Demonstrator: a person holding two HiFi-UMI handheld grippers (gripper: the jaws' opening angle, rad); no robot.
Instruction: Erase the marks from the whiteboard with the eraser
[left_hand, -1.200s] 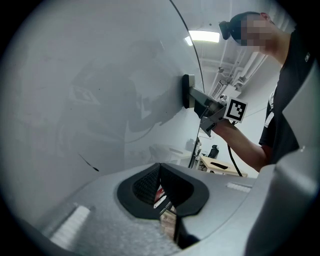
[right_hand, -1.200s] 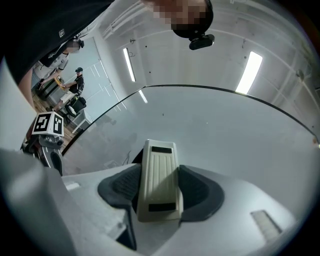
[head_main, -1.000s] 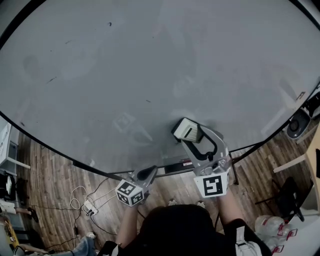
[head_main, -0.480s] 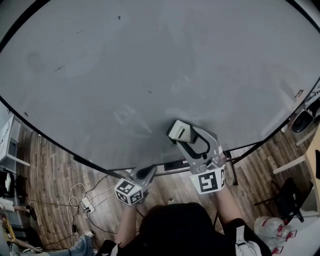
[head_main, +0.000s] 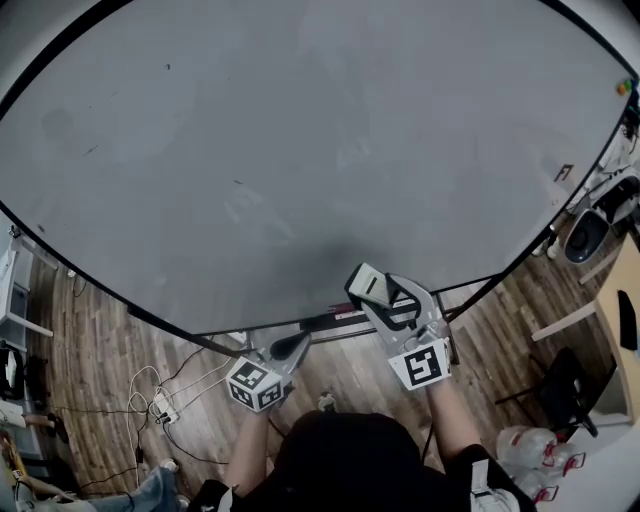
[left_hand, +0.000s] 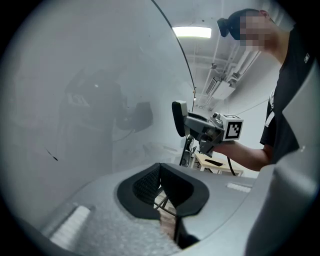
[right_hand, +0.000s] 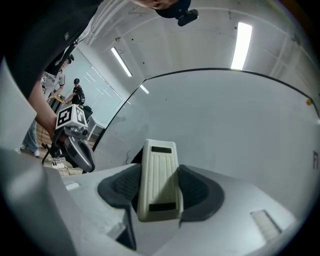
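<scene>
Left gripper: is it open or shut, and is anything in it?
Shut and empty. In the left gripper view, the left gripper has its black pads meeting at their tips, with nothing between them.

Both tools on my feed are light grey moulded plastic. The left gripper (left_hand: 160, 172) and the right gripper (right_hand: 159, 181) each end in two black pads (left_hand: 145, 185) with a fine ribbed texture. Each carries a white cube printed with black square markers: the left cube (head_main: 257, 385) and the right cube (head_main: 420, 366). The right gripper's grey frame has an open loop in it. I see a black short-sleeved top (head_main: 345, 455), with a small white mark on the sleeve (left_hand: 290, 95).
</scene>
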